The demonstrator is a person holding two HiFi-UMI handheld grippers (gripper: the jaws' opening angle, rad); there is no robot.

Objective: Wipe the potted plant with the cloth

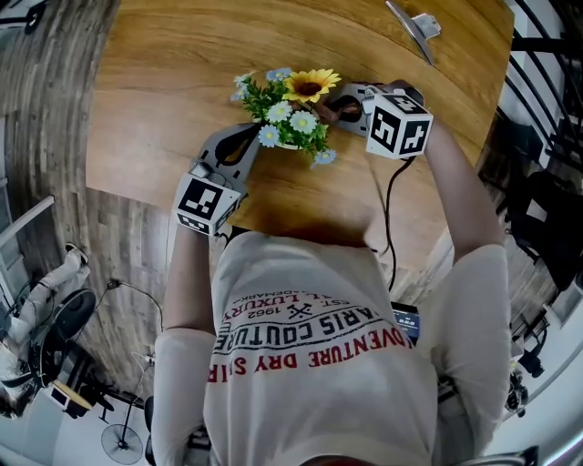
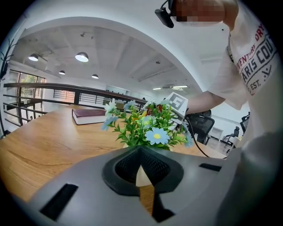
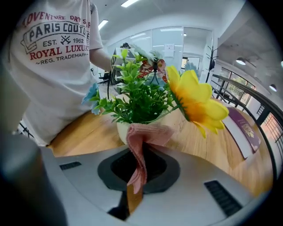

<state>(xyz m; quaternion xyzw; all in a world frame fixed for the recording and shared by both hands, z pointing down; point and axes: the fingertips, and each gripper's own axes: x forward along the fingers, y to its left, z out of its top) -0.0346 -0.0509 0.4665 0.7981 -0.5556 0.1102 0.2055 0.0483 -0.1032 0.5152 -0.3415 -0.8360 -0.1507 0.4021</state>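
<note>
The potted plant (image 1: 293, 116) stands mid-table, a small cream pot with green leaves, blue and white daisies and one sunflower (image 1: 310, 86). My right gripper (image 1: 335, 106) comes in from its right, shut on a pink checked cloth (image 3: 148, 134). The cloth bunches against the pot's rim (image 3: 122, 130), under the leaves. My left gripper (image 1: 255, 138) lies at the plant's near left, its tips by the pot's base. In the left gripper view its jaws (image 2: 140, 164) are shut with nothing between them, and the cream pot (image 2: 143, 177) shows just beyond.
The wooden table (image 1: 164, 100) curves away at left and front. A maroon book (image 2: 90, 116) lies farther back on it. A metal clip-like object (image 1: 414, 25) sits at the far right. A black cable (image 1: 392, 205) trails from my right gripper over the front edge.
</note>
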